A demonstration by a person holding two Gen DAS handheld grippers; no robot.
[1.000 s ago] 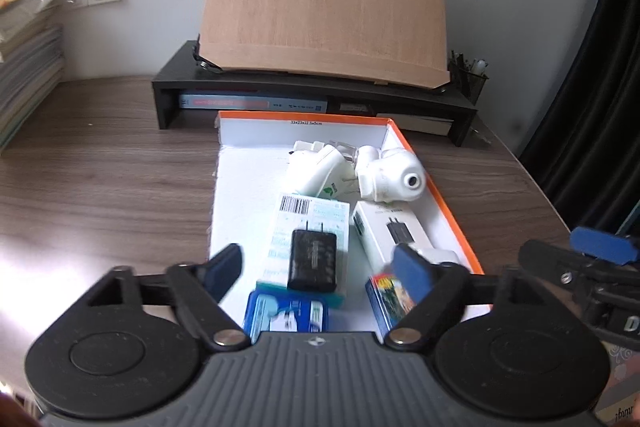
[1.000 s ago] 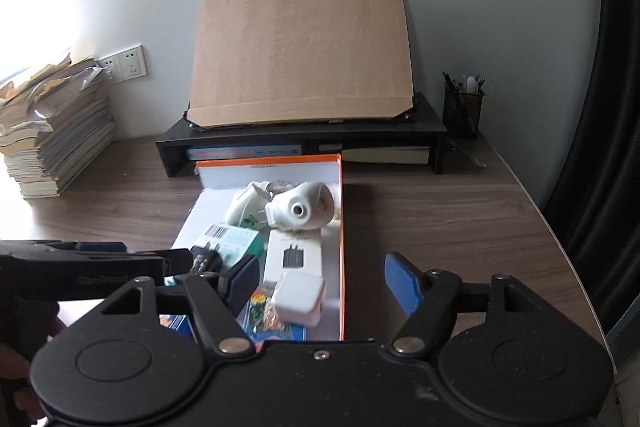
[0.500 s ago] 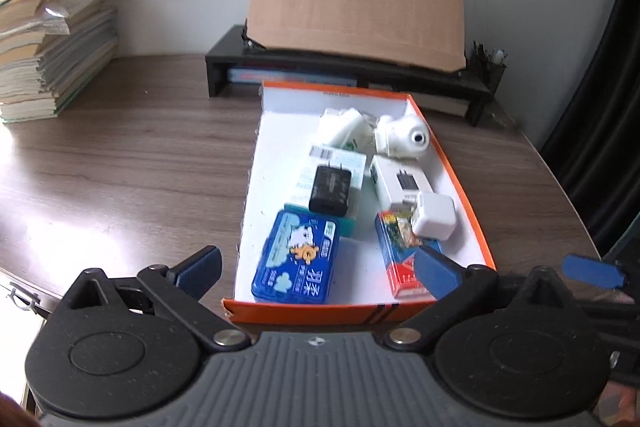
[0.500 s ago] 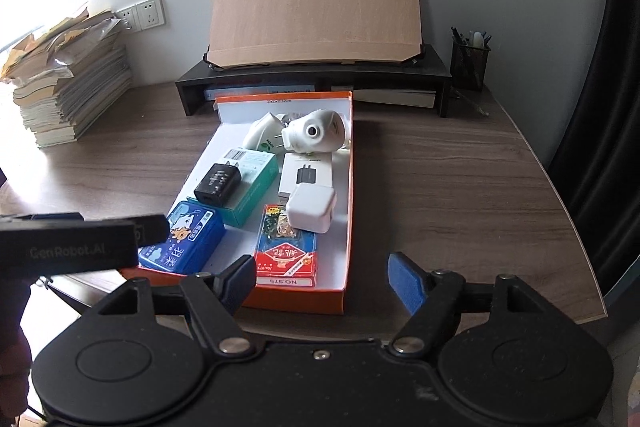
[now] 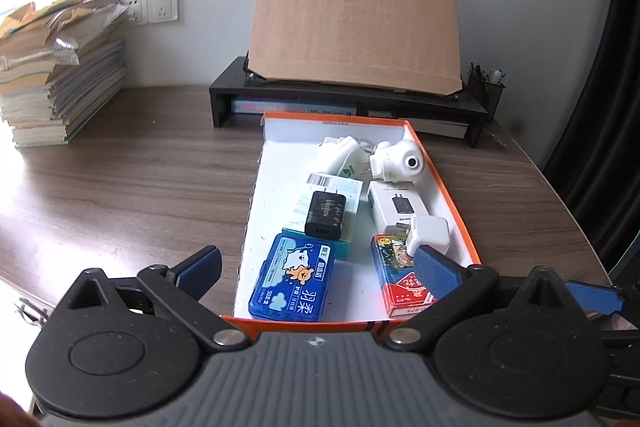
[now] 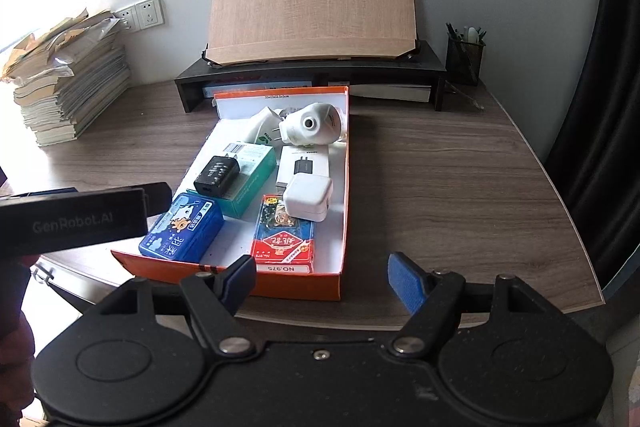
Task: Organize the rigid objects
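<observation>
Left wrist view. Your left tool (image 5: 316, 265) stands fully spread and holds nothing; its tips frame the near end of the orange box (image 5: 448, 187), which sits on the desk (image 5: 140, 179).
- Blue tin (image 5: 292, 277): flat at the near left of the box. Stiff and smooth, likely light; take it across its narrow sides.
- Black charger (image 5: 326, 214): lies on top of the teal carton (image 5: 344, 199). Small, hard, probably slippery; pinch its flat faces.
- Red card pack (image 5: 394, 279): near right, partly behind your right finger. Thin card, so squeeze gently.
- White cube adapter (image 5: 430, 233): rests against the card pack's far end.
- White camera (image 5: 400, 163): far end, rounded, apt to roll; grip the body, not the lens.

Right wrist view. Your right tool (image 6: 320, 277) is open wide and empty, hovering at the box's near right corner, short of the contents.
- White charger box (image 6: 306, 163): flat along the right wall; grip its long edges.
- White plug unit (image 6: 262, 127): beside the camera, prongs exposed; avoid pinching those.
- Left tool body (image 6: 76, 223): crosses the left of this view, near the blue tin; whether it touches I cannot tell.
- Book stack (image 6: 68, 87): well apart, far left.
</observation>
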